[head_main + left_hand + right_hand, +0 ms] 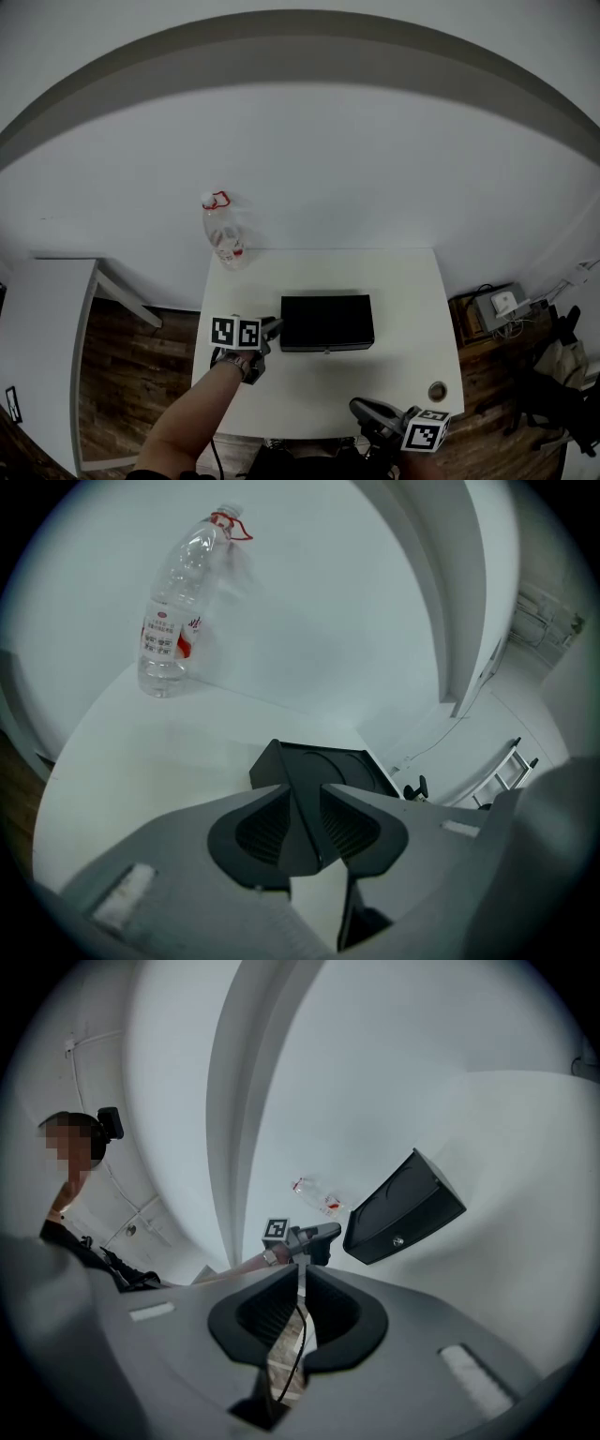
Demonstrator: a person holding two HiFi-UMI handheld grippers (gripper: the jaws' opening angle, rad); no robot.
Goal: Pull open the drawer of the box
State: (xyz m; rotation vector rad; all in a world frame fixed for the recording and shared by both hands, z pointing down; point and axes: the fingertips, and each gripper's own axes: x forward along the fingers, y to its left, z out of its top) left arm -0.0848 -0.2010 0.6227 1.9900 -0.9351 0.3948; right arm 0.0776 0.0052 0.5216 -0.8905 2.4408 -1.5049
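Head view: a white, smooth-topped rectangular table (319, 389) stands against a plain white wall. Near its middle lies the box (326, 319), a flat, matte black rectangular case. Its long front face looks toward the person and carries one small round metallic knob (326, 351) at mid-width. The drawer front sits flush with the case, so the drawer is closed. A clear, ribbed plastic bottle (225, 236) with a red neck ring and a red-and-white label stands upright at the table's far left corner, well apart from the box. A small round disc-like object (437, 390) rests near the front right edge; what it is cannot be told.

The left gripper (274, 327) is a grey moulded tool with ridged dark pads and a black-and-white marker cube (234, 332). It reaches to the box's front left corner. In the left gripper view its jaws stand well apart, the sharp corner of the box shows in the gap, and the pads do not press on it.

The right gripper (358, 406) hangs at the table's front edge, well away from the box. Its jaws leave only a narrow slit and hold nothing; through the slit show wood-grain floor (284, 1354) and a thin dark cable (298, 1330).
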